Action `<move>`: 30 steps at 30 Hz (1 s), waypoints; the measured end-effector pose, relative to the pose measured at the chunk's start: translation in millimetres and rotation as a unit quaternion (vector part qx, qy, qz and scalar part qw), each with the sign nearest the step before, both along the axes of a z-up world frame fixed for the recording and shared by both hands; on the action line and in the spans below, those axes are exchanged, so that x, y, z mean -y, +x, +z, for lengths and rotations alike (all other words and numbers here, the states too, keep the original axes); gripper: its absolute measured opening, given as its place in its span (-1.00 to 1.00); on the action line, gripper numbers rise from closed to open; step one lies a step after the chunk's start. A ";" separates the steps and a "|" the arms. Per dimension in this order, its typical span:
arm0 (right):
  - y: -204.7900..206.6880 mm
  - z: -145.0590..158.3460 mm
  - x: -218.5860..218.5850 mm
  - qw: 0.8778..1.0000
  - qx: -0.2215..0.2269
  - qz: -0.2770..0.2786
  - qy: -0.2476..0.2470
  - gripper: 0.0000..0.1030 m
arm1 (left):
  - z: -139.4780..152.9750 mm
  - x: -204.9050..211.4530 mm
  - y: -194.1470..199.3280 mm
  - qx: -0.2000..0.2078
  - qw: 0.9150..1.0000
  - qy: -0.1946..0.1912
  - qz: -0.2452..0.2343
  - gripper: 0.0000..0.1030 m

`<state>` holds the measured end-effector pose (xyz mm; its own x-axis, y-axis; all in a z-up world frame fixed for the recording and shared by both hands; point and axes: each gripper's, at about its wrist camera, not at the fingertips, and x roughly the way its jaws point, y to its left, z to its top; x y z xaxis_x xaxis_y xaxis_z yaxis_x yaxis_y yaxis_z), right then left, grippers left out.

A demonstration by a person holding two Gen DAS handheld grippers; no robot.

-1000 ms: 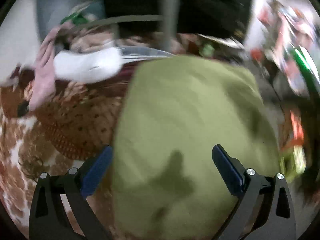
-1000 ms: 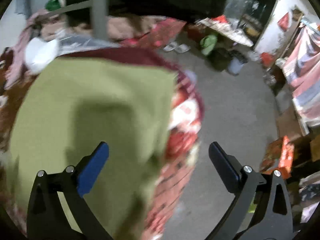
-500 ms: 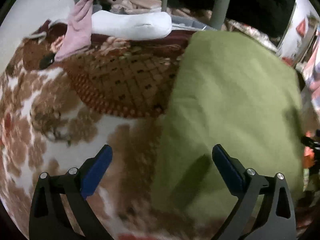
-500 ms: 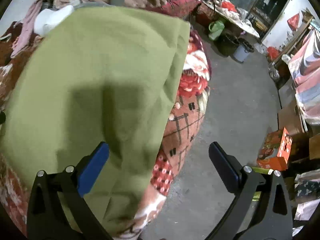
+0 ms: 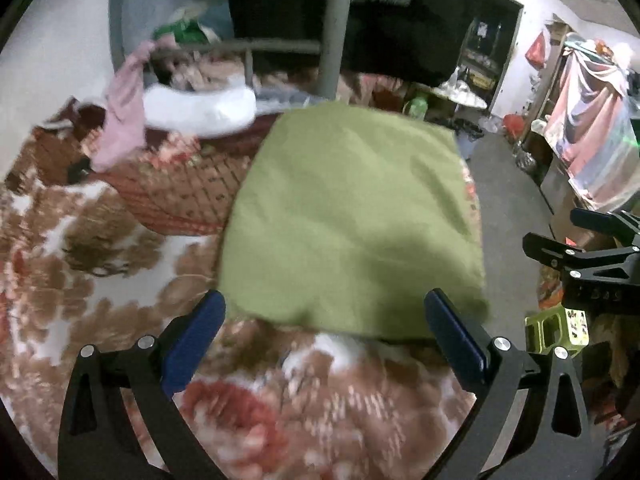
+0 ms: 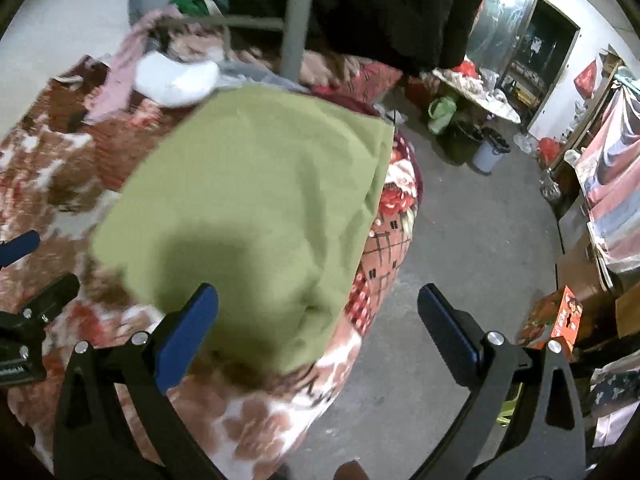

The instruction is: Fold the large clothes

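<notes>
A folded olive-green garment [image 5: 352,216] lies flat on a flowered blanket [image 5: 120,288] on a bed. It also shows in the right wrist view [image 6: 256,208], reaching the bed's right edge. My left gripper [image 5: 324,320] is open and empty, just short of the garment's near edge. My right gripper [image 6: 318,312] is open and empty, above the garment's near right corner. The right gripper also shows at the right edge of the left wrist view [image 5: 592,248]. The left gripper shows at the left edge of the right wrist view [image 6: 24,280].
A white pillow [image 5: 200,108], a pink cloth [image 5: 124,120] and a brown patterned cushion [image 5: 184,196] lie at the head of the bed. A grey metal post [image 5: 336,28] stands behind. Concrete floor [image 6: 480,240] with bins and an orange box [image 6: 560,316] lies right.
Both grippers have pulled back and up from the green garment. It now lies whole in front of them. Each gripper now shows in the other's view.
</notes>
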<state>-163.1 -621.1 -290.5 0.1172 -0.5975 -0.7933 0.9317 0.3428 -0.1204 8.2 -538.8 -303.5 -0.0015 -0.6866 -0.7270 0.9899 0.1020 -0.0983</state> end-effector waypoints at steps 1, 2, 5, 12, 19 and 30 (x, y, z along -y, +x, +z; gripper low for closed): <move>-1.9 19.8 -14.8 1.000 0.005 0.008 -0.014 0.90 | 11.5 -10.2 -1.2 0.002 1.000 -0.004 0.006 0.89; -5.6 43.0 -29.3 0.999 0.006 0.011 -0.035 0.90 | 26.6 -21.0 -2.6 0.002 1.000 -0.007 0.012 0.89; -20.2 106.7 -63.7 0.997 0.021 0.027 -0.063 0.90 | 89.6 -53.4 -9.9 -0.010 0.999 -0.020 0.027 0.89; -39.2 212.3 -118.7 0.993 0.073 0.084 -0.040 0.90 | 207.7 -112.2 -39.2 -0.044 0.997 -0.033 0.049 0.89; -49.6 237.0 -125.8 0.989 0.085 0.122 -0.011 0.90 | 217.9 -111.1 -53.0 -0.035 0.998 -0.018 0.050 0.89; -58.2 228.9 -112.6 0.989 0.065 0.132 0.004 0.90 | 220.0 -81.1 -68.3 -0.019 1.000 -0.008 0.011 0.89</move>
<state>-221.3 -508.5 -61.6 0.3704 -0.5256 -0.7658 0.8169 0.5768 -0.0008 -60.2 -457.7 -83.5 -0.0141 -0.6978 -0.7162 0.9828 0.1223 -0.1384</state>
